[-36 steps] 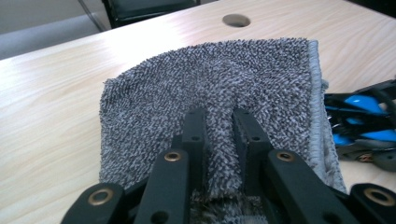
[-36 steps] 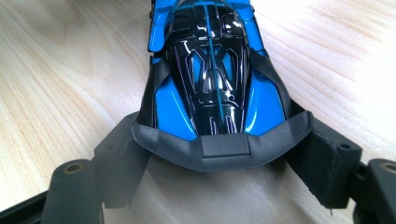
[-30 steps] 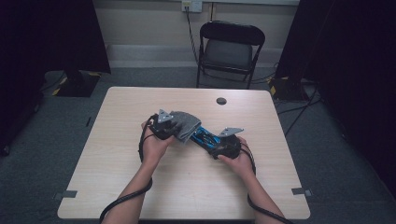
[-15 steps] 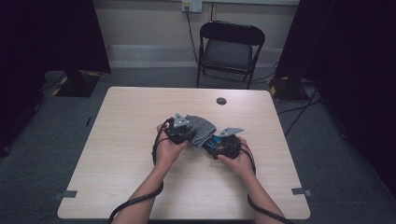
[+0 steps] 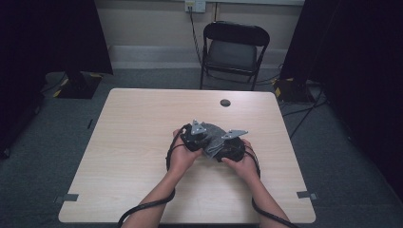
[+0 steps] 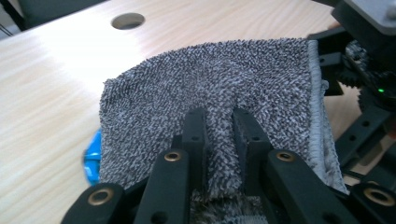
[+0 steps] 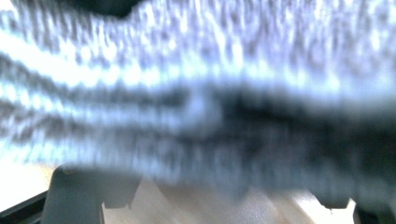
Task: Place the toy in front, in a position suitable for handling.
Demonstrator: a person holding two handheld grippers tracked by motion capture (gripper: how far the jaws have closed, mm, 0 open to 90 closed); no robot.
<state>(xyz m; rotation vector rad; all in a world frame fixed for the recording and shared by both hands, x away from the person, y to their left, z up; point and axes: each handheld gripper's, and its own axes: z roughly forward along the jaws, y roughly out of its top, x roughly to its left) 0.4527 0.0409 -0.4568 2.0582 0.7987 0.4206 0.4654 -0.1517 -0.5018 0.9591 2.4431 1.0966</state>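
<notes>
With the left gripper pinching a ridge of the grey towel, right jaws blurred beyond telling, I'd fold slowly, keeping edges aligned on the surface.

A black folding chair stands beyond the table — unoccupied.

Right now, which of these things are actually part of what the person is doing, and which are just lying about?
In use:
- grey towel, pinched in the left tongs
- right tongs, at the towel
- blue thing under the towel

Lying about:
- folding chair
- table's cable hole
</notes>
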